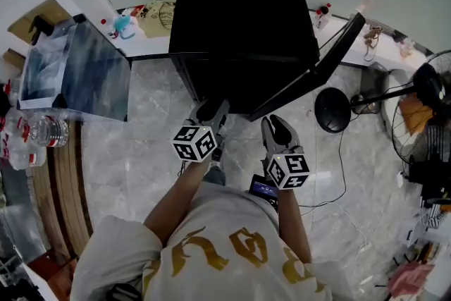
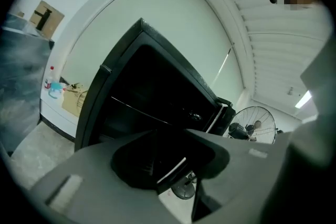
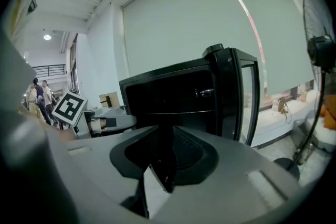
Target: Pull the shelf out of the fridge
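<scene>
The left gripper (image 1: 210,111) and the right gripper (image 1: 277,129) hover side by side above the pale marble floor (image 1: 144,144), just in front of the small black fridge (image 1: 239,17). Each has its jaws drawn together to a narrow slit, with nothing between them. The fridge's black door (image 1: 317,70) stands swung open to the right. The thin shelf (image 2: 140,111) sits inside the dark cabinet, ahead of both grippers and apart from them.

Head view looks steeply down on the fridge (image 1: 243,25); both gripper views face its front closely.
</scene>
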Tool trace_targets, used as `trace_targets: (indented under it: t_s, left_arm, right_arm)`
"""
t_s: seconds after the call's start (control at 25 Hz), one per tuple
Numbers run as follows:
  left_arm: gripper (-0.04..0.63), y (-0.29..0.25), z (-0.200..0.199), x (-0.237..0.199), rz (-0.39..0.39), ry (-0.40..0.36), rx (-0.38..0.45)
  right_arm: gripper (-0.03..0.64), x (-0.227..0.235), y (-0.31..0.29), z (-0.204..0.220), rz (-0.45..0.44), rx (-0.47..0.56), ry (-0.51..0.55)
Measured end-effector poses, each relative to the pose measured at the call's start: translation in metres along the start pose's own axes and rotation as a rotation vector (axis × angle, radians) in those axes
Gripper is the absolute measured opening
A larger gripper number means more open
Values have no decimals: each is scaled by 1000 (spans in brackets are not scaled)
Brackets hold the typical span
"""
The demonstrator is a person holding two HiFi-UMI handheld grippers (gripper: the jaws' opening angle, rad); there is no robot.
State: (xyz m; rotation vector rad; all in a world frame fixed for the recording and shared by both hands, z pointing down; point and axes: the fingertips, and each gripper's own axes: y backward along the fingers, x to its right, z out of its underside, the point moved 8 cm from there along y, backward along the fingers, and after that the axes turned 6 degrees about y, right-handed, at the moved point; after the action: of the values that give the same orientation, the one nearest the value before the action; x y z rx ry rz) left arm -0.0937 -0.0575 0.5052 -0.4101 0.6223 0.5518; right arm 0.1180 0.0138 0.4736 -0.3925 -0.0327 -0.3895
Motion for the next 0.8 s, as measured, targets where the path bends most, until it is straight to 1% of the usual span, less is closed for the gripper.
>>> trace_targets:
  t_s: [0.2,0.48,0.68,0.8]
  left_arm:
    - [127,-27,0,-16,64,79,-43]
    - [127,-51,-2,-30,84,185,-57]
    - [127,-66,-3,-33,70,256,-34]
    - [129,-78,-2,-34,97,302,-17]
  right_arm:
    - [98,-3,-21,-15,39,4,25]
    - [98,-2,-36,-21,63,-10,44]
    - [97,6,-48,-23,29,-21,45]
    - [97,11,-59,-22,-4,-29,49]
